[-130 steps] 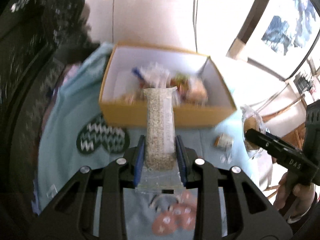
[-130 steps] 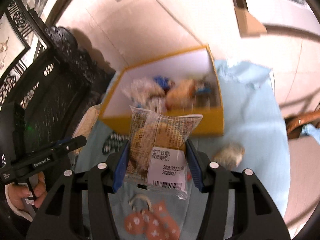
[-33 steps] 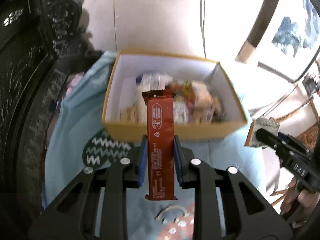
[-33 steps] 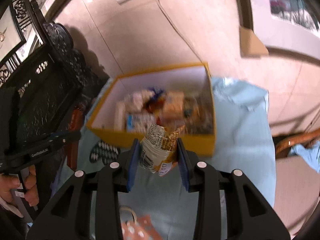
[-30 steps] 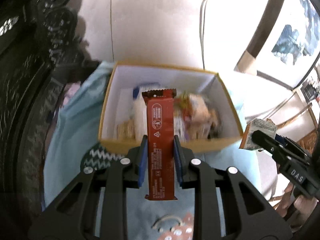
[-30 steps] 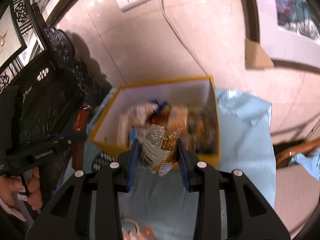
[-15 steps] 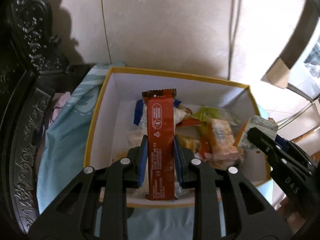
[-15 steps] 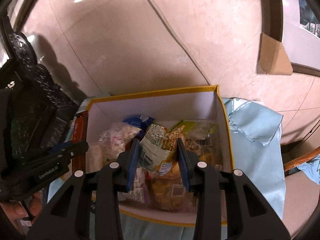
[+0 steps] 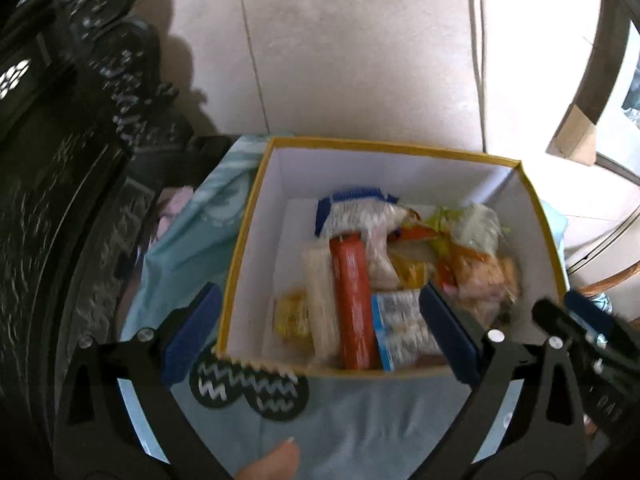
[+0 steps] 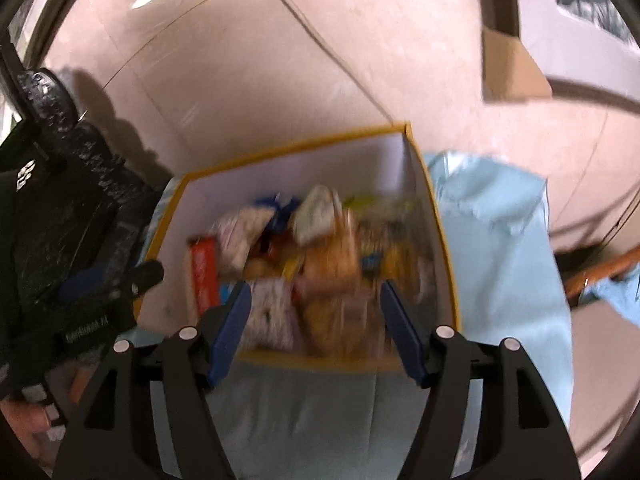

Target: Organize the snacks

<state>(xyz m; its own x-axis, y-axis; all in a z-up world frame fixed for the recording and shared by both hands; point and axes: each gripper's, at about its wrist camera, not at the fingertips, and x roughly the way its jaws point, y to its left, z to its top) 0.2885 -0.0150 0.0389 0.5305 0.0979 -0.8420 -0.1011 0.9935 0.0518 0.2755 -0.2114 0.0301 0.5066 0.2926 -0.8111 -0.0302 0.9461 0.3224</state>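
Tilting down over the snack box, both hand-held grippers are opening, gripping nothing.

The right tool reads "DAS" (partly cut off); the wrappers blur.

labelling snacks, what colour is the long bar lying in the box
Red wrapper with small white print; clearest in the left wrist view.
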